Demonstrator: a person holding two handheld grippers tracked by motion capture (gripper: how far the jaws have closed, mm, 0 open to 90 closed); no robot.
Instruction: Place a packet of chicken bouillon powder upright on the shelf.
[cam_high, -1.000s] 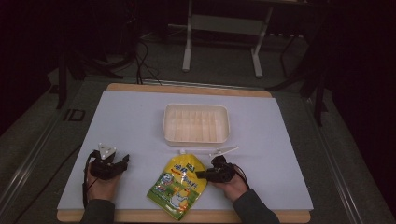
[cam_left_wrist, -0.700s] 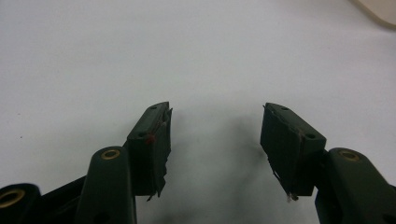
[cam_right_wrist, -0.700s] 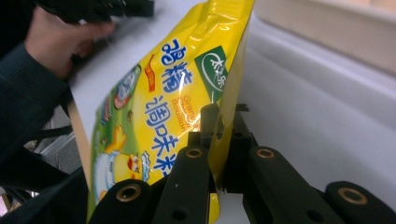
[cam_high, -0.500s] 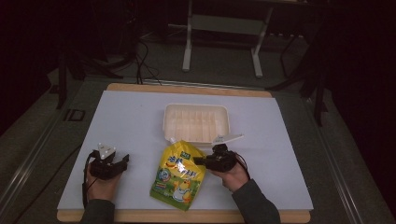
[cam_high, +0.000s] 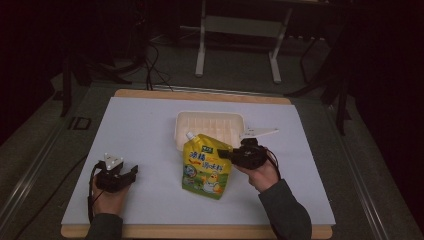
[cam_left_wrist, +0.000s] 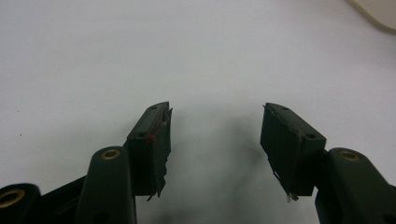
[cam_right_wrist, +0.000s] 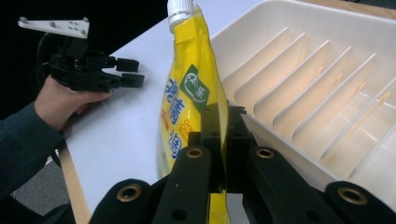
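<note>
Item: pouch (cam_high: 206, 165), yellow, spouted, white cap uppermost. It is held upright-tilted at table centre, just in front of the tray (cam_high: 212, 120), its upper part overlapping the tray's near wall as seen from the high view. Its long axis is set roughly vertical, cap leaning toward the tray.

Item: right gripper (cam_high: 235, 156). Its jaws are clamped on the pouch's right edge; in the right gripper view the yellow film (cam_right_wrist: 196, 88) is pinched flat between them, with the tray's ribbed slots (cam_right_wrist: 327, 79) just beside and beyond.

Item: left gripper (cam_high: 120, 176). It is rested low at the table's left front, well apart from the pouch. Its jaws are spread with nothing between them, above bare white table (cam_left_wrist: 140, 56).

Relation noted: the tray lies directly behind the pouch, nearer the right hand (cam_high: 260, 175). If placement in the tray is intended, a short carry forward and a laying-down of the long axis would be judged sufficient.
</note>
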